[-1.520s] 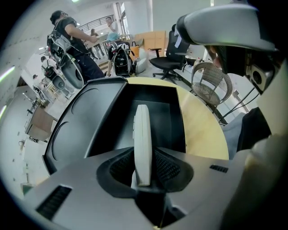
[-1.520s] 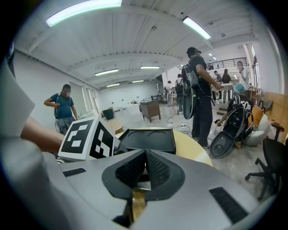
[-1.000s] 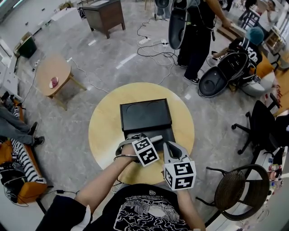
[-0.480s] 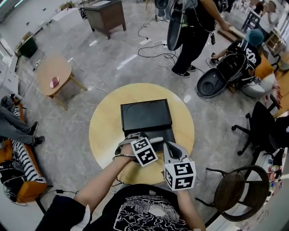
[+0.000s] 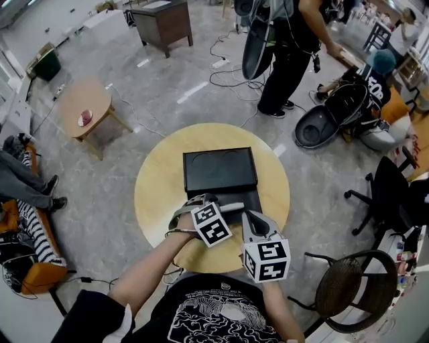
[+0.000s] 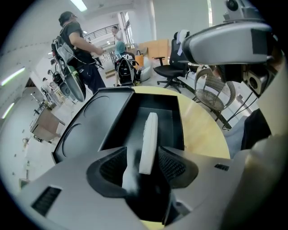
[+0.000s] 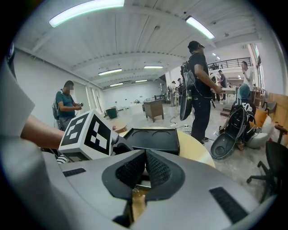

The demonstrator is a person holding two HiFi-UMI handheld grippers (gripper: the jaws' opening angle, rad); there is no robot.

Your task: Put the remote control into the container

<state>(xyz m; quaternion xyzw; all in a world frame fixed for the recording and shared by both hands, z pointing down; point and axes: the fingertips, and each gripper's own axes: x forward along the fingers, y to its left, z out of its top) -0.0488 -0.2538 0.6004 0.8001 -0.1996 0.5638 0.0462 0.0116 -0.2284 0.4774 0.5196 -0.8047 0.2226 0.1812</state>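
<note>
My left claw (image 6: 146, 164) was opening, remote (image 6: 149, 134) loose between its jaws over the box (image 6: 173, 123); I reckoned a straight pull-back best.

We list one round pale-wood tabletop (image 5: 155, 194), on grey marbled floor (image 5: 94, 201), one black container (image 5: 220, 171), lid open, lying near centre.

Grey marbled floor (image 5: 134, 167) around a round yellow desk (image 5: 155, 184); small wooden side table (image 5: 80, 100), dark cabinet (image 5: 164, 20) and black office chair (image 5: 389, 191) stand apart.
</note>
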